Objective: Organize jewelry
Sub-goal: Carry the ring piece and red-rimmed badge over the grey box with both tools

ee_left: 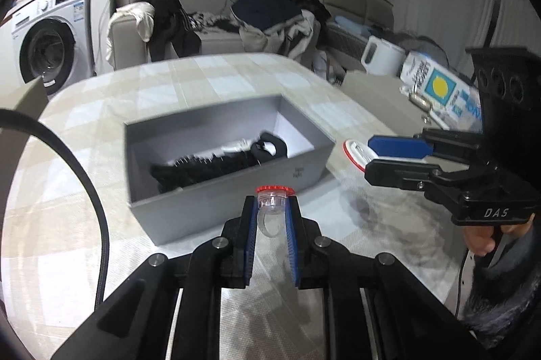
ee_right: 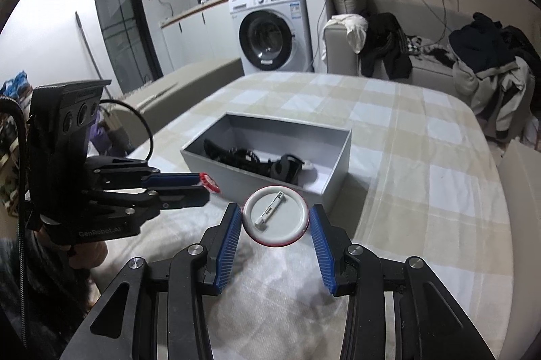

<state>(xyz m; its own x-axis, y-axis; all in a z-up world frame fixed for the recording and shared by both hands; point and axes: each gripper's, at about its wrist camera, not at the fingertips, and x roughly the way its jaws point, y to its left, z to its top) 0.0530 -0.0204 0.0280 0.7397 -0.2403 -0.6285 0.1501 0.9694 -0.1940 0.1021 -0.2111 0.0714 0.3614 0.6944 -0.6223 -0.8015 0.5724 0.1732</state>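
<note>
Grey open box (ee_left: 223, 170) on the checked worktop (ee_left: 189, 82): the landmark for all positions below. Inside it, a tangle of black items (ee_left: 216, 167) with a white piece among them, lying along the floor of the box; individual pieces too blurred to tell apart.

Left hand-held gripper (ee_left: 272, 208), just in front of the near wall of the box: blue-padded fingers (ee_left: 249, 245) narrowed and clamped on a clear plastic ring (ee_left: 272, 204) with a red serrated top, held upright, band pointing down toward the camera. Ring raised off the worktop, close to the near wall of the box. Same ring in the right wrist view (ee_right: 209, 182), at the near left corner of the box (ee_right: 270, 153), between the tips of the left hand-held gripper (ee_right: 199, 187).

Right hand-held gripper (ee_right: 275, 218), in front of the near long wall of the box in its own view: fingers (ee_right: 230, 245) set fairly wide, pressed on opposite edges of a round pin badge (ee_right: 275, 217), white back with metal clasp facing the camera, red rim along the lower edge. In the left wrist view, the same badge (ee_left: 355, 153) just beside the right end of the box, gripped by the right hand-held gripper (ee_left: 367, 157) and held clear of the worktop.

Beyond the box: sofa (ee_left: 216, 39) piled with clothes, washing machine (ee_right: 274, 32).
</note>
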